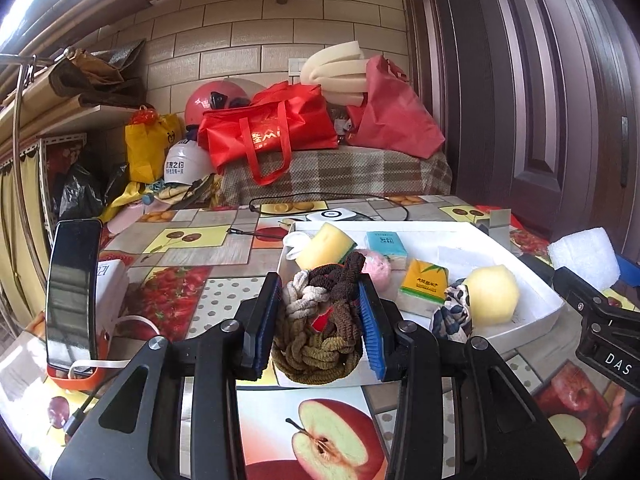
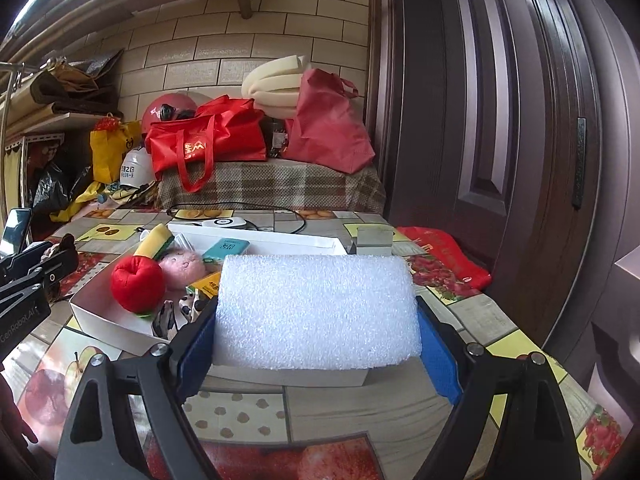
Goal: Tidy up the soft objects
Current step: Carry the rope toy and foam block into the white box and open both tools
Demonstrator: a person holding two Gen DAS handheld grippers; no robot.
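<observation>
With most soft items already in the shallow white cardboard tray [image 1: 532,280], you grip a tangled bundle of brown and beige hair ties [image 1: 320,316] in the left gripper [image 1: 320,320] and a white foam block [image 2: 316,312] in the right gripper [image 2: 316,344], both unplaced.

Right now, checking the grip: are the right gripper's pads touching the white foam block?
Touching: the right wrist view shows both blue pads pressed against the white foam block ends.

I see left tongs [image 1: 320,320]: matt black plastic, ribbed blue pads, metal screws. Hair ties [image 1: 320,328]: knobbly elastic cloth. Foam block [image 2: 316,312] in right tongs [image 2: 316,344]: white, grainy, rough. Tray [image 1: 480,232]: smooth white card. Worktop [image 1: 224,292]: glossy printed oilcloth. Plush apple [image 2: 138,284]: red cloth.
</observation>
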